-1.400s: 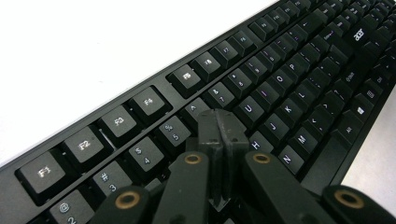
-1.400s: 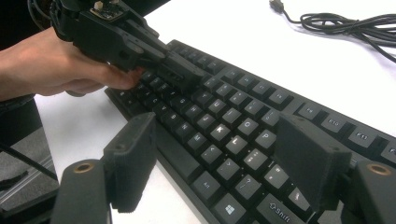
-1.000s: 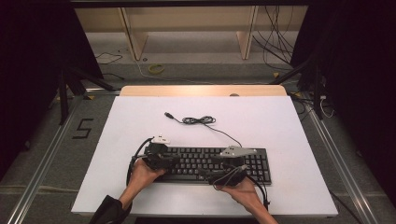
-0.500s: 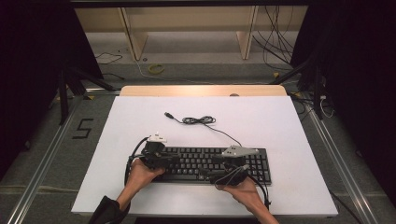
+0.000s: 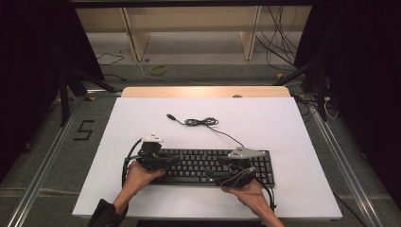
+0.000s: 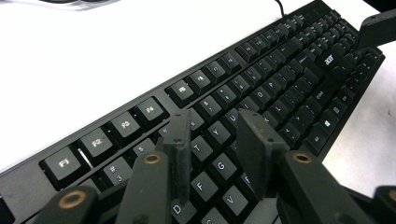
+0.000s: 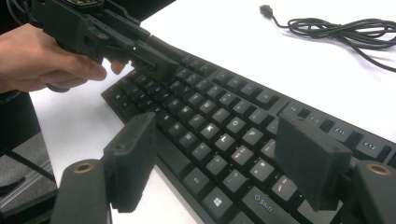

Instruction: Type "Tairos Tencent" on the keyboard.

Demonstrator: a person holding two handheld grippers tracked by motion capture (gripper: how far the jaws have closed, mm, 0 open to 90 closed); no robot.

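A black full-size keyboard (image 5: 213, 165) with matte, low-profile keycaps lay on the white table (image 5: 283, 127), near its front edge and roughly square to it. Its thin black cable (image 5: 203, 122) ran back from the rear edge to a loose coil and a USB plug lying farther out on the bare surface.

The left gripper (image 5: 163, 161), hard black plastic with brass-coloured pivot pins, was held in the left hand (image 5: 139, 174) over the keyboard's left end. In the left gripper view its two flat, blocky fingers (image 6: 180, 135) stood a moderate gap apart above the letter keys around T, Y and G; they had just been opening, with nothing pinched between them. Whether the tips touched the keycaps could not be told.

The right gripper (image 5: 227, 172), topped by a grey three-cornered plate, sat in the right hand (image 5: 248, 191) at the keyboard's front edge, right of centre. In the right gripper view its rectangular pads (image 7: 133, 154) were spread wide, astride the front rows near the Windows and Shift keys, gripping nothing.

Broad bare tabletop lay open behind and to both sides of the keyboard; only a narrow strip remained in front.
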